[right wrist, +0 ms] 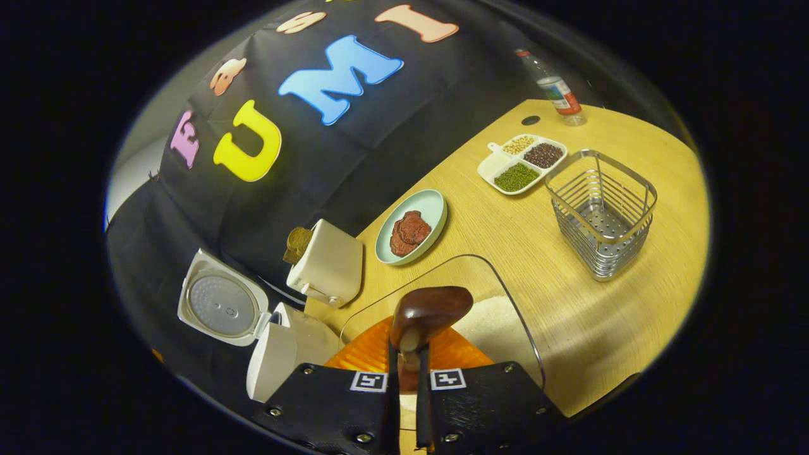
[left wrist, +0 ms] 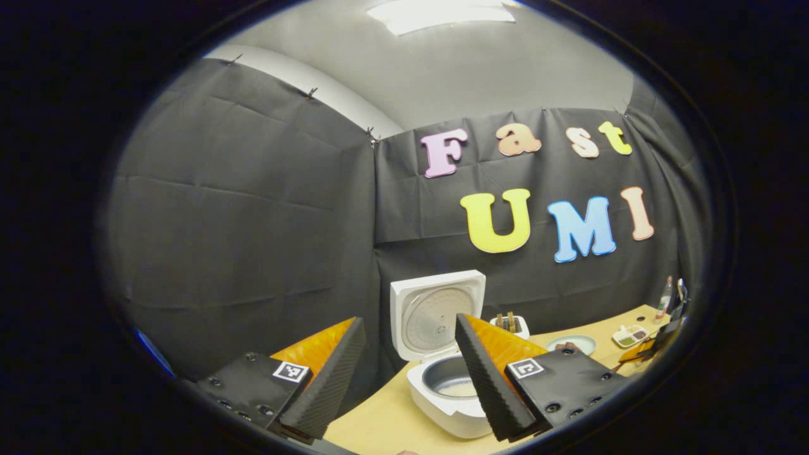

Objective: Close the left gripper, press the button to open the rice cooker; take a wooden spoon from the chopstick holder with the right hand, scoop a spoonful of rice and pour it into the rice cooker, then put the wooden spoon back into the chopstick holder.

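Cooker (left wrist: 445, 354) lid up, lower centre of the left gripper view, pot exposed: button step done. Left claw (left wrist: 409, 379) fingers apart, holding nothing, hanging near the cooker. Right claw (right wrist: 404, 379) clamped on the spoon (right wrist: 430, 313) handle, bowl of the spoon over the clear rice tub (right wrist: 499, 328) at bottom centre of the right gripper view. Holder (right wrist: 600, 215) at right of that view stands on the worktop (right wrist: 505, 234) with nothing in it. Cannot tell whether the spoon carries rice. Judged left: scoop, pour into cooker, return spoon to holder.
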Tool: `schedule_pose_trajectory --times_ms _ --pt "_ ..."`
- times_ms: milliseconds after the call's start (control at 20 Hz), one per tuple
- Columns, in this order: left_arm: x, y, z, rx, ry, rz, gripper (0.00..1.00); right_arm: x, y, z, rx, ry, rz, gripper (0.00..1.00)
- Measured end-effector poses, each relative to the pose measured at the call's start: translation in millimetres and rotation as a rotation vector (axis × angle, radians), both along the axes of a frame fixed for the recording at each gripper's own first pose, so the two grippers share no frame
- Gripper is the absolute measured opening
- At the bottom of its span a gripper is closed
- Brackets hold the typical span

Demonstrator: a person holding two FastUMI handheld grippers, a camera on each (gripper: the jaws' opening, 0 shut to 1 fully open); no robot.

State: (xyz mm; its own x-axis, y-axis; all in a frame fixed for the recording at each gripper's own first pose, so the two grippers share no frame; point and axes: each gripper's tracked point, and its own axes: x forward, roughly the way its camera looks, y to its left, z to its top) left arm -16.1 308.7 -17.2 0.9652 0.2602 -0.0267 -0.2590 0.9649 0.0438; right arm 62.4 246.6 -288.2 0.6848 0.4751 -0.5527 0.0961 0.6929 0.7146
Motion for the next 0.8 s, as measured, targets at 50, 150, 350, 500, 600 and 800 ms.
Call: schedule_pose_trajectory --times_ms 50,150,350,500,600,800 --pt "0 -3 2 -0.002 -0.001 -0.005 0.98 -1 -2 3 0.026 0.003 -0.011 0.10" --pt "0 -7 4 -0.001 -0.003 -0.012 1.00 -1 -3 11 0.083 0.003 -0.031 0.10" --pt "-3 -11 4 -0.004 -0.012 -0.019 0.98 3 -1 36 0.192 0.000 -0.050 0.11" --pt "-7 -9 0 -0.021 -0.010 -0.011 1.00 8 2 58 0.287 0.003 -0.062 0.11" --pt "-11 -3 -2 -0.030 -0.010 0.000 0.98 10 6 73 0.349 0.003 -0.066 0.10" --pt "-18 9 -6 -0.052 -0.010 0.025 1.00 14 26 102 0.452 0.006 -0.047 0.11"
